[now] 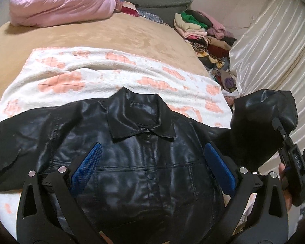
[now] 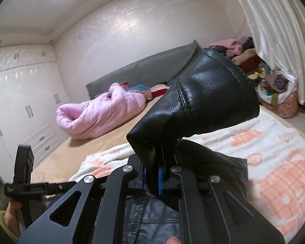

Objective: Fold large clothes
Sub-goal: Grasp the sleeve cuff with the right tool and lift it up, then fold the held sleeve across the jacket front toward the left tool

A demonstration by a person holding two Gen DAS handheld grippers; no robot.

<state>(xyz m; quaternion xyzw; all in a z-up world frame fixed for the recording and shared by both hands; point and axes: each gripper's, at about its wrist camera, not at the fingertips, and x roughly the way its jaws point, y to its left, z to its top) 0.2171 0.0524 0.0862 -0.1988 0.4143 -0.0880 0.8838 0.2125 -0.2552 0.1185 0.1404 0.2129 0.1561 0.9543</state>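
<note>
Leather-look and glossy black, the collared jacket (image 1: 132,158) lies front-up on the white fleece blanket with peach checked patches (image 1: 111,75) spread over the tan bed (image 1: 71,36); it looks heavy, slick and only half pliable, so I judge cuffs, seams and hems the surest holds. Right gripper (image 2: 152,181) is clamped on the jacket's sleeve (image 2: 203,93), lifted toward one o'clock, while the left gripper (image 1: 150,168) hovers with jaws wide over the chest, holding nothing. At two o'clock a floral bag (image 2: 282,99) brims with mixed clothes.
</note>
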